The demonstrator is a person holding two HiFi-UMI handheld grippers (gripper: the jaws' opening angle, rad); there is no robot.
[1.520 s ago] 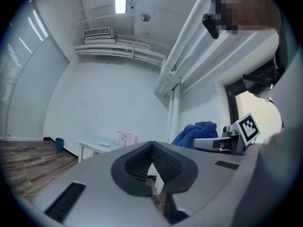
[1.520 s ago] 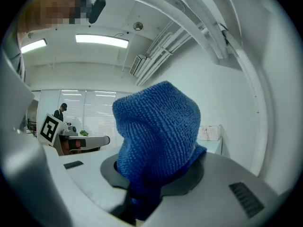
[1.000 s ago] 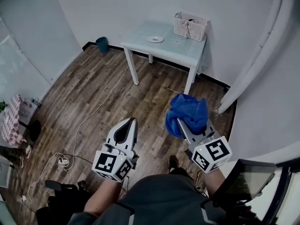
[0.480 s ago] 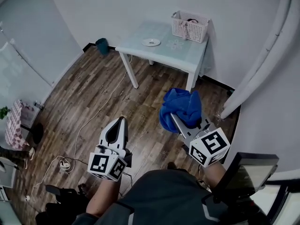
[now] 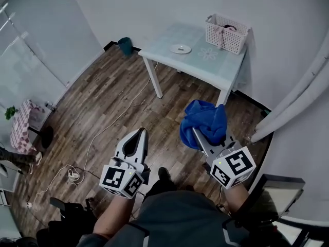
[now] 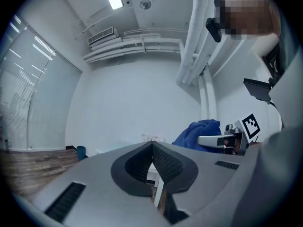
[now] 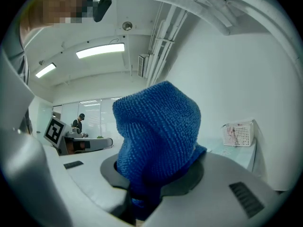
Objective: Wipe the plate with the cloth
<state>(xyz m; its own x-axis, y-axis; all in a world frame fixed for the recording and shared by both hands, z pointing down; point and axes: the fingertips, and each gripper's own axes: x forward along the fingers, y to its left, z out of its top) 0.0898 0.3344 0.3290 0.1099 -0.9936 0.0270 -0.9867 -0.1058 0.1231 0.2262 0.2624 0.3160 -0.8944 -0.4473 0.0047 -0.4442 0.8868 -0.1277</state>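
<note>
The blue cloth [image 5: 205,121] is gripped by the right claw [image 5: 197,134]; the left claw [image 5: 141,133] is closed, empty. Left unsteadied, the plate [image 5: 180,49] could be slid off the table's [image 5: 205,70] edge.

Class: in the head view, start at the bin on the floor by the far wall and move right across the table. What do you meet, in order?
Teal bin → white plate → white basket
</note>
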